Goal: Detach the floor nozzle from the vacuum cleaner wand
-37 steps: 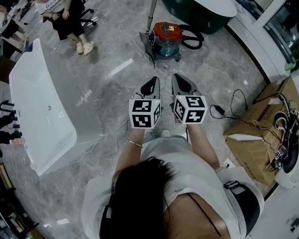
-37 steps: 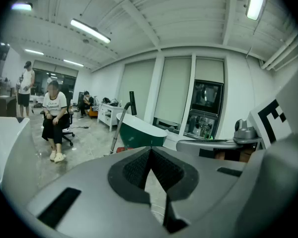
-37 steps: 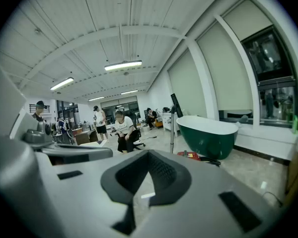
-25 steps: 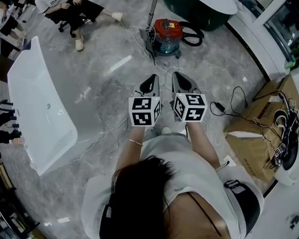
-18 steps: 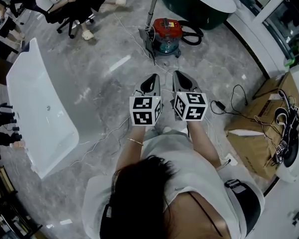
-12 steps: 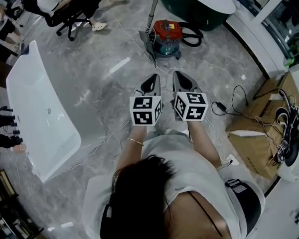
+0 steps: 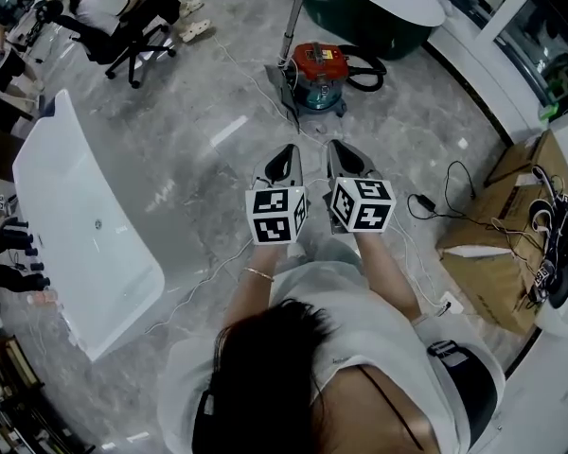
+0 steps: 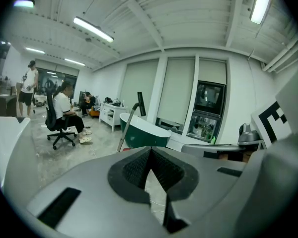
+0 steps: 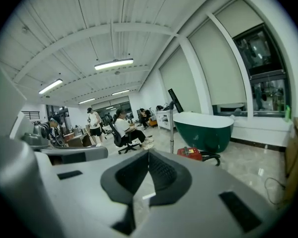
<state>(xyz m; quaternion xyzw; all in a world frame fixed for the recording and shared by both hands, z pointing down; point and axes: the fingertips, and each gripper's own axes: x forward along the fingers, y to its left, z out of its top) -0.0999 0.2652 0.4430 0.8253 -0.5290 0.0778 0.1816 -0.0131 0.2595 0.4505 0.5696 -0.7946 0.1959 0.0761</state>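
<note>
A red canister vacuum [image 7: 317, 72] stands on the grey marble floor ahead of me, seen in the head view. Its metal wand [image 7: 292, 17] leans upward from the dark floor nozzle [image 7: 284, 91] at the canister's left. My left gripper [image 7: 285, 156] and right gripper [image 7: 346, 152] are held side by side, well short of the vacuum, both shut with nothing between the jaws. The left gripper view shows its shut jaws [image 8: 150, 150] and the wand [image 8: 127, 127] far off. The right gripper [image 9: 148, 155] looks toward the red vacuum [image 9: 191, 153] and the wand [image 9: 172, 128].
A dark green bathtub [image 7: 379, 12] stands behind the vacuum and a white bathtub [image 7: 80, 225] lies at the left. Cables [image 7: 435, 197] trail across the floor to cardboard boxes [image 7: 497, 253] at the right. A person sits on an office chair [image 7: 123, 26] at the far left.
Both grippers have drifted slightly forward toward the vacuum, still shut. The person on the office chair has rolled away to the upper left. The white bathtub sits lower in the frame.
</note>
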